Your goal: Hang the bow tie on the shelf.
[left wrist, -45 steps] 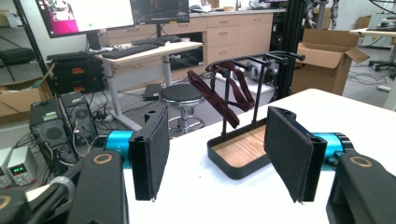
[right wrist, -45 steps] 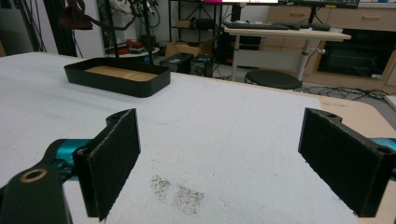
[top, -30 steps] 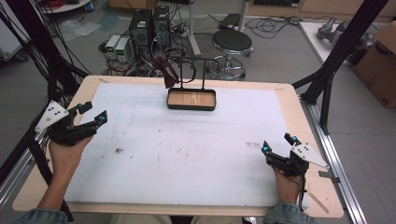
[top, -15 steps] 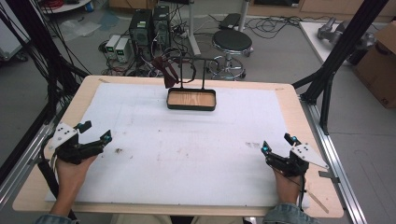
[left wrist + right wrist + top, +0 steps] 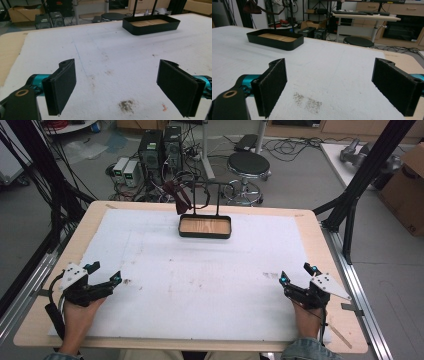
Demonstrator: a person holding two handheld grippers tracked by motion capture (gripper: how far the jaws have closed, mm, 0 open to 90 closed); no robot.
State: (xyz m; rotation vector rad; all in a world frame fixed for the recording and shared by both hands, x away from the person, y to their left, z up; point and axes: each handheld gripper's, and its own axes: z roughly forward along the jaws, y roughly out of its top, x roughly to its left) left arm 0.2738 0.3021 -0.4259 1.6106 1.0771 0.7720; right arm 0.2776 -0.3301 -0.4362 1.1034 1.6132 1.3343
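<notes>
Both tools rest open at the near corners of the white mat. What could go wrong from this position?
1. The black oblong tray with a wooden floor sits at the far edge, well away from the left tool and the right tool; a long reach could push it toward the edge.
2. A thin black rack with a dark red cloth rises behind the tray; a tool coming in high may snag it.

A grey floor [image 5: 300, 180] lies beyond the surface [image 5: 310, 220], strewn with cables. A black round stool [image 5: 248, 165], computer towers [image 5: 160, 147] and a cardboard box [image 5: 407, 195] stand there.
</notes>
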